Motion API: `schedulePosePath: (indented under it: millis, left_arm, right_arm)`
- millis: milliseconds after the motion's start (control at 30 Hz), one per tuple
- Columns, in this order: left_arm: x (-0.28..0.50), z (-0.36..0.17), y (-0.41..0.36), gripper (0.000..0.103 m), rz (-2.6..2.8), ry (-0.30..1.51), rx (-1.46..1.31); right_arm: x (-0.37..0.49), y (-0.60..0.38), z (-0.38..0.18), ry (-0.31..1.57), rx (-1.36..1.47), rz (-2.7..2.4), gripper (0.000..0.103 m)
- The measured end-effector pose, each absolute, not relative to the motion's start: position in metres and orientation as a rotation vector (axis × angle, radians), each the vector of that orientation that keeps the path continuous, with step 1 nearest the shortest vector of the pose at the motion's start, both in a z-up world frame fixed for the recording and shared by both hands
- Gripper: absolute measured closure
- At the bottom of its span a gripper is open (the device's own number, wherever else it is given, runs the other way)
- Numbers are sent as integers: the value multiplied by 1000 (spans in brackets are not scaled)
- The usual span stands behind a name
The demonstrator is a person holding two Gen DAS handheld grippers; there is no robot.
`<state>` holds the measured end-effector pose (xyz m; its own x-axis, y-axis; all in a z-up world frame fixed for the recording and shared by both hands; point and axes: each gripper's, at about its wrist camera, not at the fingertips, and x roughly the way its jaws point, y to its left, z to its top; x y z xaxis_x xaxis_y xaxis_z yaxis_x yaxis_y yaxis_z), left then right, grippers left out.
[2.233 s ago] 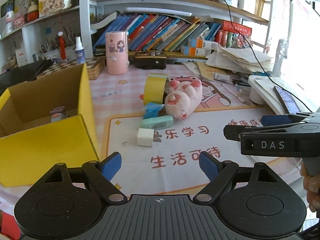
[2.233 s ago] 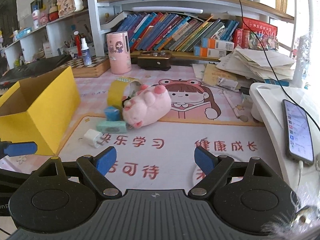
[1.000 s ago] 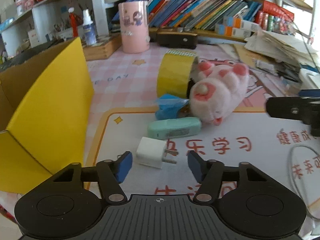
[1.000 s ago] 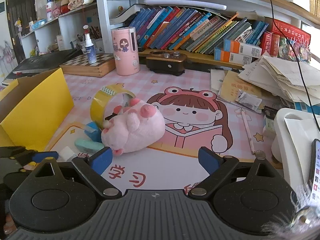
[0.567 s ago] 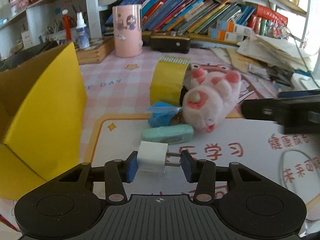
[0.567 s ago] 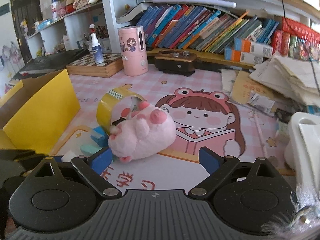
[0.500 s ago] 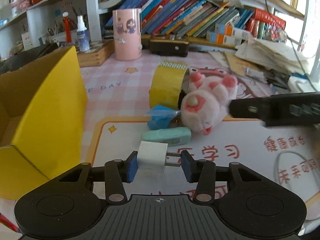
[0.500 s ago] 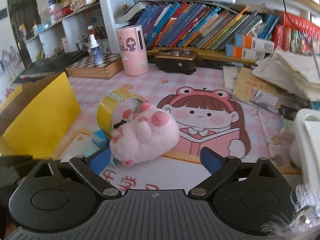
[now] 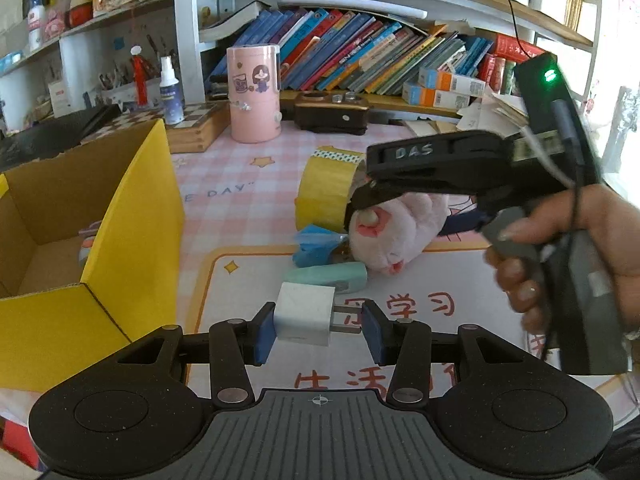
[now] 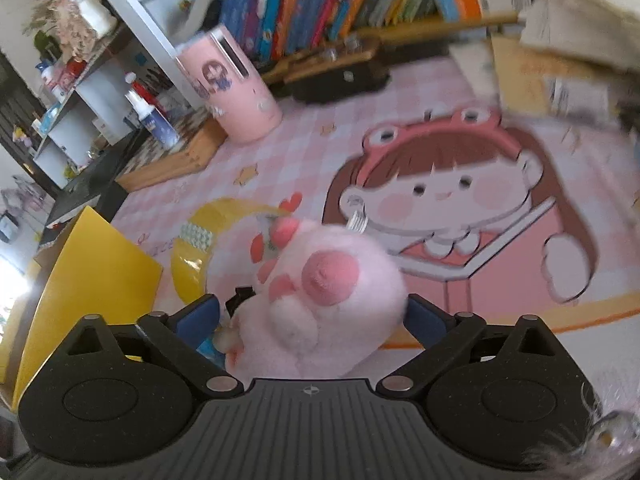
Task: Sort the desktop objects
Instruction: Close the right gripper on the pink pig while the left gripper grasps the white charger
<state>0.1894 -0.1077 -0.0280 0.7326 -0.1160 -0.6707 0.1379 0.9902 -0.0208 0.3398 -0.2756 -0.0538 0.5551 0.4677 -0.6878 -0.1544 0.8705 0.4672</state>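
My left gripper point(image 9: 318, 330) is shut on a white charger plug point(image 9: 304, 314), held just above the mat. My right gripper point(image 10: 310, 318) is open, its fingers either side of the pink plush toy point(image 10: 324, 292) and touching or nearly touching it; from the left wrist view it point(image 9: 360, 208) hangs over that plush toy point(image 9: 396, 228). A yellow tape roll point(image 9: 326, 186) stands behind the toy, and it also shows in the right wrist view point(image 10: 200, 248). A blue packet point(image 9: 316, 242) and a mint green case point(image 9: 332, 276) lie in front of the toy.
An open yellow cardboard box point(image 9: 132, 232) stands at the left, with a small item inside. A pink cylinder point(image 9: 253, 94), a spray bottle point(image 9: 170, 94), a wooden chessboard box point(image 9: 196, 128) and a dark box point(image 9: 332, 114) line the back below shelves of books.
My left gripper closed on the white plug and raised it slightly. My right gripper moved forward and down over the pink plush toy, which now sits between its fingers.
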Motion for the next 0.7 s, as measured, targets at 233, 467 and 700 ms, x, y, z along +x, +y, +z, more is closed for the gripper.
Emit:
schedulePosePath:
  millis: [233, 467, 700]
  left_arm:
    - [186, -26, -105, 58, -146, 729, -3]
    - [182, -20, -108, 58, -178, 702, -11]
    - [176, -14, -106, 58, -205, 674, -24]
  right_arm:
    - [337, -282, -57, 924, 470, 369, 38]
    - [311, -291, -29, 814, 300, 343, 43]
    - [265, -294, -2, 717, 148, 359, 43]
